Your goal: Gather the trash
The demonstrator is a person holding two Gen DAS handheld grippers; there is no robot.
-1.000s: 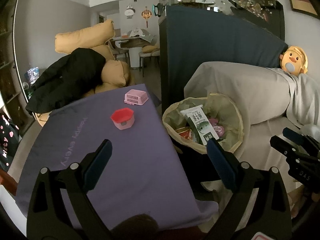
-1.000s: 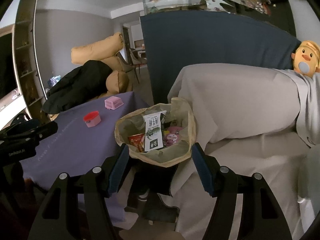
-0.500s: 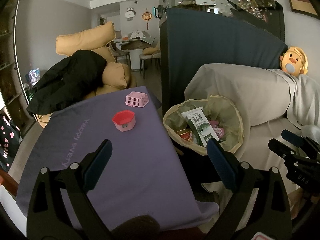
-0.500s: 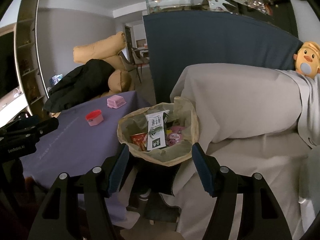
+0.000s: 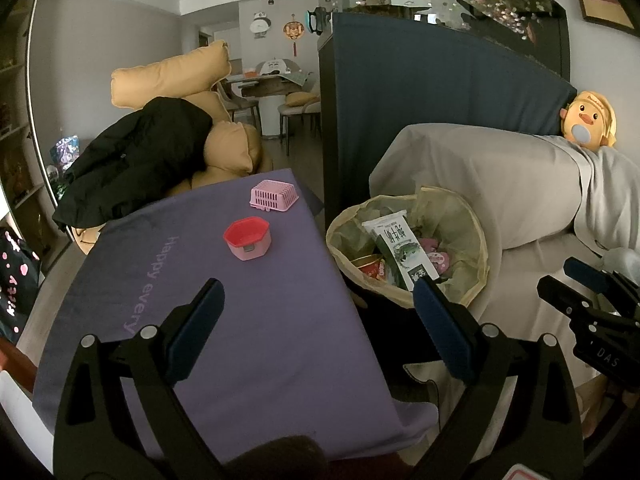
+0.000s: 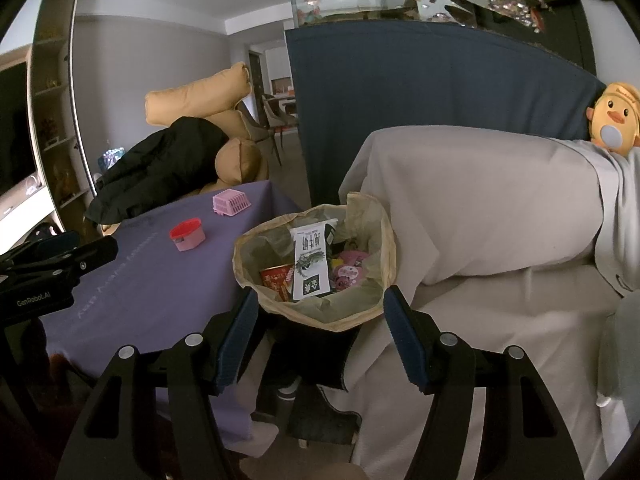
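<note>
Yellowish liner bag, crumpled at the rim, lines the trash bin (image 6: pixel 280 312), which holds a white-and-green milk carton (image 6: pixel 310 264), a red packet and pink wrappers. It sits just ahead of the right gripper (image 6: pixel 320 340), between its wide-open, empty fingers. The left gripper (image 5: pixel 316 332), likewise spread and empty, hovers over the purple tablecloth (image 5: pixel 240 340), the bin ahead to its right.

— What lettering can be read?
— "Happy every" is printed on the purple tablecloth (image 5: pixel 240 320); "GenRobot.AI" is marked on the left gripper (image 6: pixel 44 276), "DAS" on the right gripper (image 5: pixel 600 320).
</note>
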